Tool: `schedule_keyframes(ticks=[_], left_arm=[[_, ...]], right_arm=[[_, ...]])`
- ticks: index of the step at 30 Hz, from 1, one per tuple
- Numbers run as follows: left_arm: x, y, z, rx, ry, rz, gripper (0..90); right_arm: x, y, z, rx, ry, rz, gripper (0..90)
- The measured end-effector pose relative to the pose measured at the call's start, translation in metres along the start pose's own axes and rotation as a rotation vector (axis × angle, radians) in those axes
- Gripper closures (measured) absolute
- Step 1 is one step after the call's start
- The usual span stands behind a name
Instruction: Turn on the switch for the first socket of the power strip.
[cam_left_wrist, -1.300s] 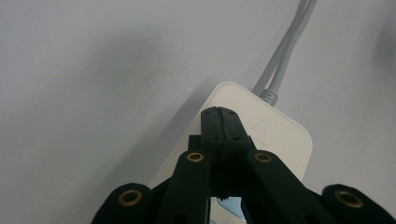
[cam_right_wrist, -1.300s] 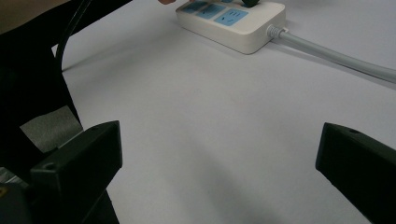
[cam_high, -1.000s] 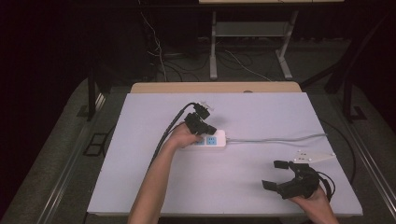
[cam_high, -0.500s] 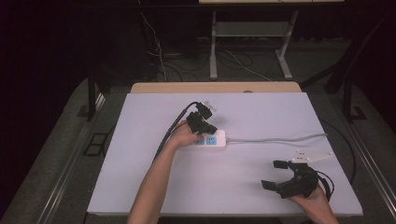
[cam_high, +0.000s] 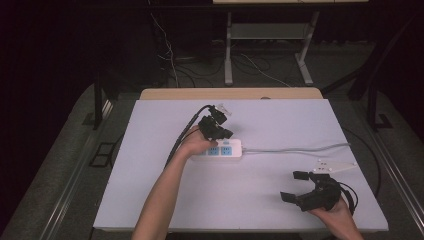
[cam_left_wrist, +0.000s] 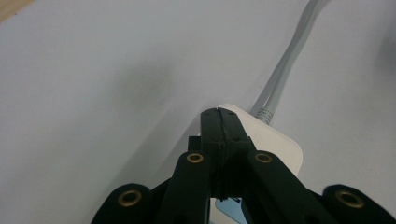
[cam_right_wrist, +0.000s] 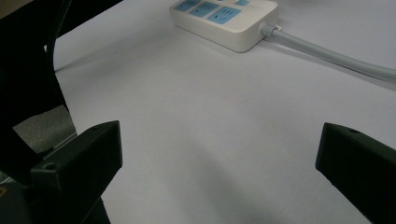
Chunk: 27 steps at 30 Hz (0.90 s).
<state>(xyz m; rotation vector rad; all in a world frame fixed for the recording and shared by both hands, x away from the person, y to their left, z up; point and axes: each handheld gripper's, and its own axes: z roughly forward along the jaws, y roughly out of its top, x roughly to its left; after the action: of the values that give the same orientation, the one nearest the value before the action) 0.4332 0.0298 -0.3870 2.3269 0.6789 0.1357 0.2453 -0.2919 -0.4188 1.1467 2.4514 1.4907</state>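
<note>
Power strip (cam_high: 220, 149) lies mid-surface (cam_high: 150, 200), cord trailing right. Left gripper (cam_high: 226, 134) over strip's top, jaws pressed together, nothing between; likely pressing switch. Right gripper (cam_high: 295, 186) idle near front, jaws spread. Plug (cam_high: 334, 166) unplugged beside it.

This is looking like a lab recording bay. Dark curtains are hanging behind the white table (cam_high: 150, 200). Loose cables (cam_high: 250, 65) are trailing across the floor beyond it.
</note>
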Motion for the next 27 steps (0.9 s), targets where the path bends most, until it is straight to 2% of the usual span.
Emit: schedule_keyframes(ticks=[5,8,14,22,27], left_arm=[[0.001,0.0,-0.013,-0.013,0.011,0.006,89.5],[0.002,-0.001,-0.02,-0.027,0.003,-0.007,89.4],[0.003,-0.002,-0.034,-0.045,0.02,-0.012,89.3],[0.003,-0.004,-0.058,-0.089,0.019,-0.035,88.9],[0.003,-0.008,-0.073,-0.116,0.02,-0.053,76.2]], right_arm=[[0.0,0.0,0.0,-0.001,0.0,0.001,0.1],[0.0,0.0,0.0,-0.001,-0.001,0.002,0.1],[-0.001,0.0,0.0,-0.002,0.0,0.006,0.1],[-0.001,0.0,0.0,-0.002,0.0,0.006,0.1],[-0.002,0.001,0.0,-0.003,0.0,0.006,0.1]])
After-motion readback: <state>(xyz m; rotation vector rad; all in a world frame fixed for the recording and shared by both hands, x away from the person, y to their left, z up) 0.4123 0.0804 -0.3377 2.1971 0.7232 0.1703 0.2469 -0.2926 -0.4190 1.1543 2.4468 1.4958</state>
